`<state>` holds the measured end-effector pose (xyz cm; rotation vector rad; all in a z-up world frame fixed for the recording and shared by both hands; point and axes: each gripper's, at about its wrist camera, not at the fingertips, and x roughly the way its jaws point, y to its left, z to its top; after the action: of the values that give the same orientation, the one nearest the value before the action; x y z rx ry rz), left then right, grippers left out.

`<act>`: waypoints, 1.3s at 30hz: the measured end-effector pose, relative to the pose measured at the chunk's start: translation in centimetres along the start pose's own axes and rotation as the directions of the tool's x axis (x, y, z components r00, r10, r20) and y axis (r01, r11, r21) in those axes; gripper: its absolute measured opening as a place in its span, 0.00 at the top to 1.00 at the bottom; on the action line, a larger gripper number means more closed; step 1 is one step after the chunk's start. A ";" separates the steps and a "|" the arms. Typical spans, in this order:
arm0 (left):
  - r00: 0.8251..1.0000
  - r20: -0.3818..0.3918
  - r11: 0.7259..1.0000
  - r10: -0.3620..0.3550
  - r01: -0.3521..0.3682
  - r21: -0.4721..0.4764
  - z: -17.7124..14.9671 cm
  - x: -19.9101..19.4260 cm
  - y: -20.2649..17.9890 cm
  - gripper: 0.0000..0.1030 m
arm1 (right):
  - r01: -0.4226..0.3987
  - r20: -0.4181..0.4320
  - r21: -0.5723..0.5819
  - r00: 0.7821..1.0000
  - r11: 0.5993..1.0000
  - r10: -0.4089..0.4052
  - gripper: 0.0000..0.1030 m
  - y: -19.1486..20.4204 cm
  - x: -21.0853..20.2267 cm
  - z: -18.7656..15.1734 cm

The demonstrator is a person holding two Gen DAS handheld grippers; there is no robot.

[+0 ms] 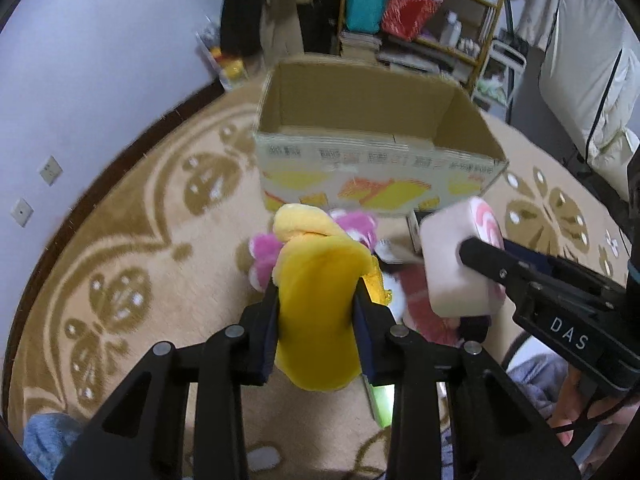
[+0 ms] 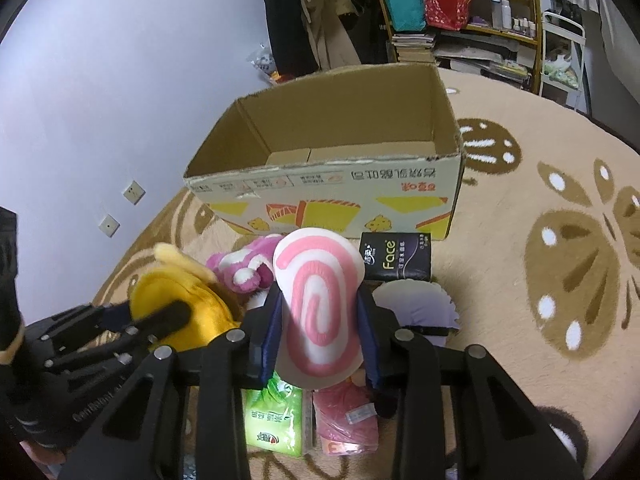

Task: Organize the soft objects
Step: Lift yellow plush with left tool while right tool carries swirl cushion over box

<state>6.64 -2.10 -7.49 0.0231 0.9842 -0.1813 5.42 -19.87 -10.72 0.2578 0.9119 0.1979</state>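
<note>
My left gripper is shut on a yellow plush toy, squeezing it between both pads, lifted off the carpet. My right gripper is shut on a pink-and-white swirl plush roll, also held above the floor. In the left wrist view the swirl roll and the right gripper hang to the right. In the right wrist view the yellow toy and the left gripper sit at the left. An open empty cardboard box stands just beyond both. A pink-and-white plush lies on the carpet.
On the beige patterned carpet lie a black "Face" tissue pack, a green tissue pack, a pink pack and a pale grey-white soft item. Cluttered shelves stand behind the box; a wall is on the left.
</note>
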 end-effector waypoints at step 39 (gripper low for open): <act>0.908 0.407 0.977 0.100 -0.168 0.133 12.5 -1.6 -1.5 0.68 | 0.100 0.288 -0.178 0.957 0.979 -0.046 0.70 0.3 -4.0 11.2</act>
<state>15.86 -4.58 0.82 0.1997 0.5539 -0.1330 11.95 -22.27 -1.06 0.0707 0.6119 0.1730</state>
